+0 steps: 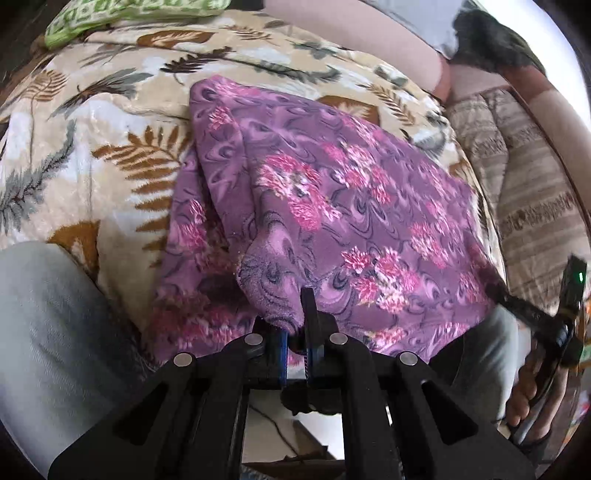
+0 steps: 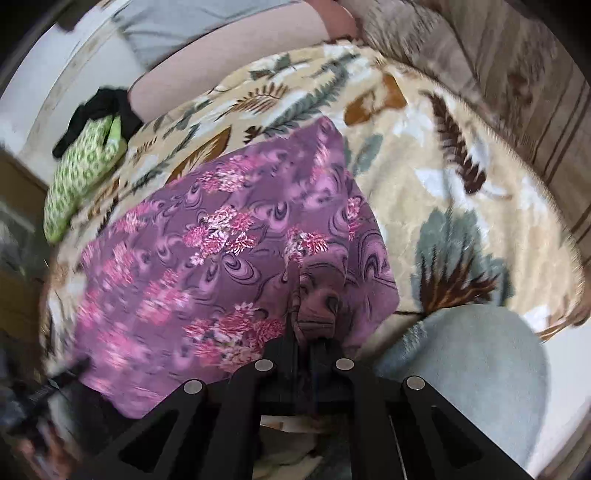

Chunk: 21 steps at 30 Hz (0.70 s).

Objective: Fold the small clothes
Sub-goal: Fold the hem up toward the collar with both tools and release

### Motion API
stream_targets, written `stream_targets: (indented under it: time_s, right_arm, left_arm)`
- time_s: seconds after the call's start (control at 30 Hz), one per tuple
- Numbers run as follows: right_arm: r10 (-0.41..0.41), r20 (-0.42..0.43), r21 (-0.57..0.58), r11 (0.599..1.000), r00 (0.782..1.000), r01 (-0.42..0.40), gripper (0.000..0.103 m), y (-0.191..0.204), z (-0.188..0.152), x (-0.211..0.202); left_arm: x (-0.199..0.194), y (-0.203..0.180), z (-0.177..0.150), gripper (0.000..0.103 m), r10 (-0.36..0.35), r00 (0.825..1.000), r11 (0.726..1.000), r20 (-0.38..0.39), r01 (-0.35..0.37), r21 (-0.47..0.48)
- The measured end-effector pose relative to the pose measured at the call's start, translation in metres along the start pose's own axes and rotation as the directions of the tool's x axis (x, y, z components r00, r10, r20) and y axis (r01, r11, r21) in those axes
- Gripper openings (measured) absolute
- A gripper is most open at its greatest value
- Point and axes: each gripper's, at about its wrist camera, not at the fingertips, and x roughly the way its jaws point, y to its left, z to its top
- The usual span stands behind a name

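Observation:
A purple cloth with pink flowers (image 1: 332, 199) lies on a leaf-patterned blanket (image 1: 110, 122). My left gripper (image 1: 295, 328) is shut on the cloth's near edge, which bunches up between the fingers. In the right wrist view the same purple cloth (image 2: 207, 251) spreads to the left, and my right gripper (image 2: 314, 332) is shut on a bunched corner of it. The right gripper also shows at the right edge of the left wrist view (image 1: 569, 306). The near edge of the cloth is lifted off the blanket (image 2: 461, 206).
A green patterned garment (image 1: 129, 18) lies at the blanket's far edge; it also shows in the right wrist view (image 2: 85, 177) with a black item (image 2: 99, 107) behind it. The person's grey-clad knees (image 1: 44, 325) (image 2: 472, 365) flank the cloth. A striped sofa cushion (image 1: 524, 177) lies right.

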Motion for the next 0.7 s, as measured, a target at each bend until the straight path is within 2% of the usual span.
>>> stream_targets:
  time_s: [0.03,0.1,0.13,0.17,0.23,0.27,0.3,0.33,0.37,0.4,0.43,0.5,0.57,0.6,0.67,0.7]
  right_arm:
    - [-0.037,-0.004,-0.025,0.999,0.999,0.037,0.004,0.002,-0.001,0.004]
    - [-0.088,-0.022,-0.047,0.995,0.996,0.087,0.004,0.005,-0.002,0.020]
    - [-0.068,-0.043,-0.031,0.997,0.997,0.067,0.004,0.002,-0.003,0.031]
    - [-0.051,-0.057,-0.016,0.999,0.997,0.050,0.004,-0.001,-0.005,0.035]
    - [-0.033,-0.044,-0.009,0.999,0.998,0.033,0.004,-0.004,-0.006,0.031]
    - [0.008,-0.008,-0.007,1.000,1.000,-0.008,0.004,-0.006,-0.006,0.022]
    - [0.046,0.022,-0.006,0.999,0.999,-0.046,0.005,-0.007,-0.008,0.014]
    - [0.114,0.077,-0.003,0.993,0.990,-0.115,0.005,-0.011,-0.009,0.003]
    - [0.162,0.130,0.006,0.986,0.978,-0.164,0.005,-0.015,-0.011,-0.007]
    - [0.194,0.190,0.028,0.979,0.962,-0.203,0.010,-0.022,-0.014,-0.018]
    - [0.195,0.218,0.044,0.977,0.956,-0.210,0.026,-0.025,-0.016,-0.023]
    - [0.206,0.237,0.085,0.969,0.950,-0.231,0.050,-0.034,-0.015,-0.028]
    - [0.194,0.250,0.119,0.966,0.949,-0.229,0.051,-0.039,-0.010,-0.031]
    - [0.198,0.263,0.118,0.965,0.944,-0.235,0.051,-0.040,-0.006,-0.034]
    - [0.194,0.331,0.127,0.961,0.924,-0.247,0.051,-0.045,0.001,-0.047]
    - [0.176,0.347,0.135,0.963,0.921,-0.234,0.051,-0.045,0.003,-0.050]
  left_arm:
    - [0.008,0.000,-0.001,0.011,0.001,1.000,1.000,-0.025,0.000,0.012]
    - [0.035,0.011,-0.006,0.013,0.046,0.993,0.999,-0.105,-0.048,-0.012]
    - [0.047,0.021,-0.008,0.016,0.057,0.985,0.996,-0.164,-0.067,-0.053]
    - [0.048,0.027,-0.008,0.017,0.035,0.982,0.995,-0.185,-0.051,-0.082]
    - [0.032,0.039,-0.006,0.017,-0.056,0.986,0.992,-0.156,0.038,-0.119]
    - [0.017,0.040,-0.004,0.023,-0.118,0.986,0.990,-0.120,0.108,-0.091]
    - [0.008,0.041,-0.002,0.027,-0.145,0.985,0.988,-0.094,0.139,-0.070]
    - [-0.002,0.044,0.000,0.038,-0.150,0.987,0.987,-0.063,0.146,-0.063]
    - [-0.011,0.049,0.002,0.055,-0.136,0.990,0.989,-0.024,0.134,-0.069]
    - [-0.017,0.055,0.005,0.061,-0.113,0.994,0.989,0.015,0.114,-0.090]
    - [-0.019,0.060,0.007,0.065,-0.087,0.996,0.990,0.032,0.090,-0.108]
    - [-0.010,0.059,0.011,0.065,-0.008,1.000,0.994,0.000,0.008,-0.107]
    - [0.012,0.051,0.021,0.065,0.050,0.996,0.996,-0.080,-0.056,-0.071]
    - [0.018,0.051,0.022,0.065,0.053,0.993,0.995,-0.108,-0.061,-0.075]
    - [0.036,0.053,0.023,0.062,-0.007,0.989,0.990,-0.149,-0.015,-0.142]
    - [0.042,0.051,0.023,0.059,-0.018,0.987,0.989,-0.162,-0.007,-0.147]
